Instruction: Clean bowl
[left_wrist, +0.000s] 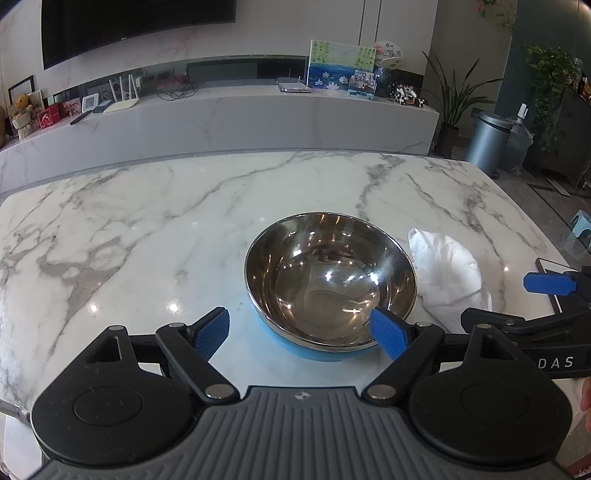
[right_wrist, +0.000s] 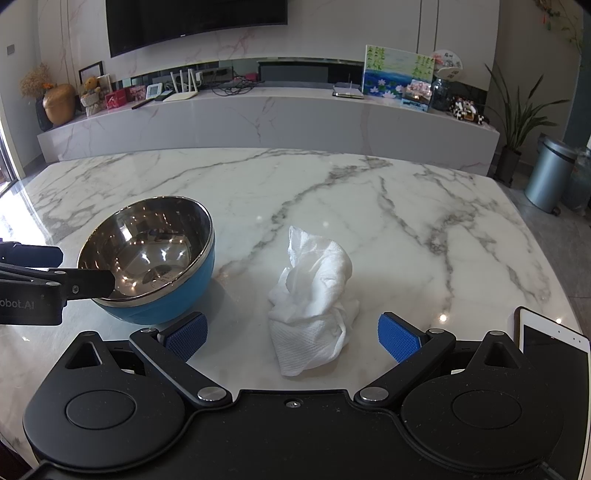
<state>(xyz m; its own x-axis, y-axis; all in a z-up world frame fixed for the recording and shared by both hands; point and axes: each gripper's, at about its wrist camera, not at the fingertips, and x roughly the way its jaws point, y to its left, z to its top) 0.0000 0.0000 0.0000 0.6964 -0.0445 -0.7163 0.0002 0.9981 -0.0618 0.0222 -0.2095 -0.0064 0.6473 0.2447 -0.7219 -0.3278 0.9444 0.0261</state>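
In the lower half of the frame the left tongs (left_wrist: 301, 332) stand wide apart with nothing held, the left blue pad (left_wrist: 211, 333) over bare marble and the right blue pad (left_wrist: 388, 333) overlapping the near rim of the bowl (left_wrist: 330, 280). The bowl, shiny steel inside and blue outside, sits upright at centre on the white marble worktop (left_wrist: 147, 229), with a crumpled white paper towel (left_wrist: 448, 273) just beside it on the right. At the right edge the right tongs (left_wrist: 532, 299) reach in, one blue pad visible above the towel's far end.
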